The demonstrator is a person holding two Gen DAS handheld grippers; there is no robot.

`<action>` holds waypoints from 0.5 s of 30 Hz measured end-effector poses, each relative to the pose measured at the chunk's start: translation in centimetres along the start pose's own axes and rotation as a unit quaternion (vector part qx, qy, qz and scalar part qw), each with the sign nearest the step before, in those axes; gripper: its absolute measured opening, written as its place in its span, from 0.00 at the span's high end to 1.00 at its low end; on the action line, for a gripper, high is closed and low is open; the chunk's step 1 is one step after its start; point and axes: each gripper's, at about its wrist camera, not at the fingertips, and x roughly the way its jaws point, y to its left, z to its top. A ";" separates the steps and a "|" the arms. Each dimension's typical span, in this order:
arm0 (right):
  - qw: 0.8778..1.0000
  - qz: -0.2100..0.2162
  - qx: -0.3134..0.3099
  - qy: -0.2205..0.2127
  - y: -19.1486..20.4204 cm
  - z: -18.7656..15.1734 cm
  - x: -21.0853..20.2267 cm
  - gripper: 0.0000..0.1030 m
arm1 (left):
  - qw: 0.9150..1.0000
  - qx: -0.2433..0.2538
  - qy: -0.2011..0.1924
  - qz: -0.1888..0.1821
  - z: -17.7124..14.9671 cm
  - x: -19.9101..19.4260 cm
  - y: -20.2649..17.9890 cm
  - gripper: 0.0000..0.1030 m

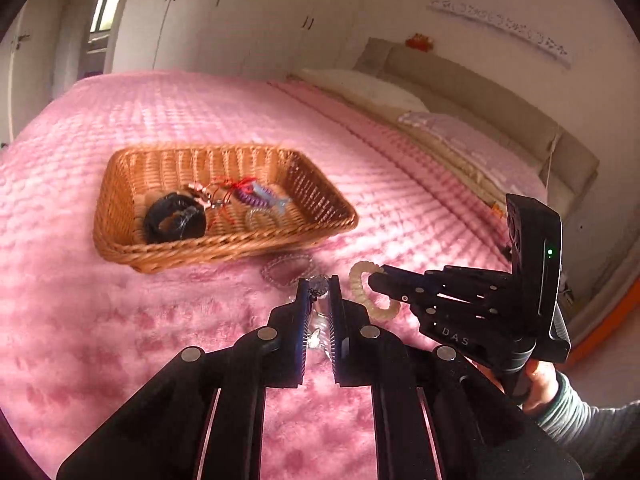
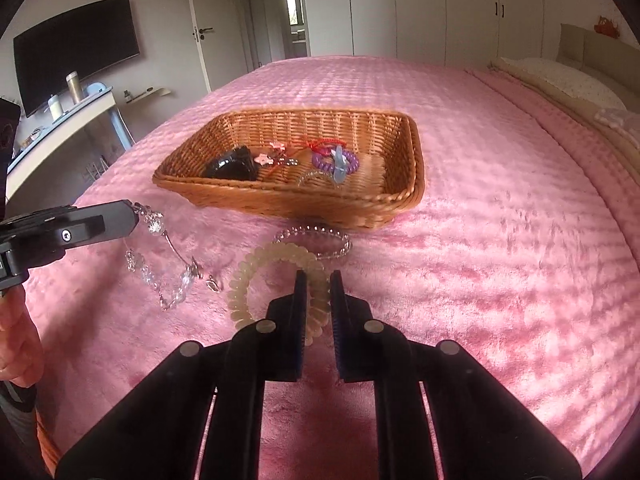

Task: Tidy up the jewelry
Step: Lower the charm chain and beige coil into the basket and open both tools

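A wicker basket (image 1: 120,184) (image 2: 412,152) sits on the pink bed and holds a black hair tie (image 1: 174,220), a purple coil tie (image 2: 334,162) and other trinkets. My left gripper (image 1: 319,284) (image 2: 134,214) is shut on a crystal bead bracelet (image 2: 168,276), which hangs from its tips above the blanket. My right gripper (image 2: 318,280) (image 1: 374,280) is shut on a cream spiral hair tie (image 2: 256,268) (image 1: 358,284) that lies on the blanket. A clear bead bracelet (image 2: 320,238) (image 1: 286,270) lies just in front of the basket.
The pink blanket (image 2: 500,260) covers the whole bed. Pillows (image 1: 452,136) and the headboard are at the right. A desk (image 2: 60,128) with bottles, a wall screen and wardrobes stand beyond the bed.
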 end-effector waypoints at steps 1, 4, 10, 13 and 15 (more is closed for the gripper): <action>1.000 -0.001 -0.001 -0.007 0.2 0.4 -0.6 0.91 | 1.000 0.003 -0.006 0.000 0.2 -0.5 -0.3 0.93; 0.999 -0.003 -0.002 -0.032 0.6 2.5 -2.0 0.91 | 0.999 0.019 -0.029 0.005 1.7 -1.6 -1.1 0.93; 0.997 -0.017 -0.011 -0.068 1.0 8.7 -2.3 0.91 | 0.997 0.030 -0.056 0.043 6.1 -1.0 -0.3 0.93; 0.998 -0.023 -0.006 -0.061 0.7 11.8 -0.1 0.91 | 0.994 0.028 -0.063 0.085 8.4 0.8 1.5 0.93; 0.998 -0.030 0.000 -0.051 0.3 13.2 1.9 0.91 | 0.991 0.025 -0.062 0.112 9.6 2.4 2.9 0.93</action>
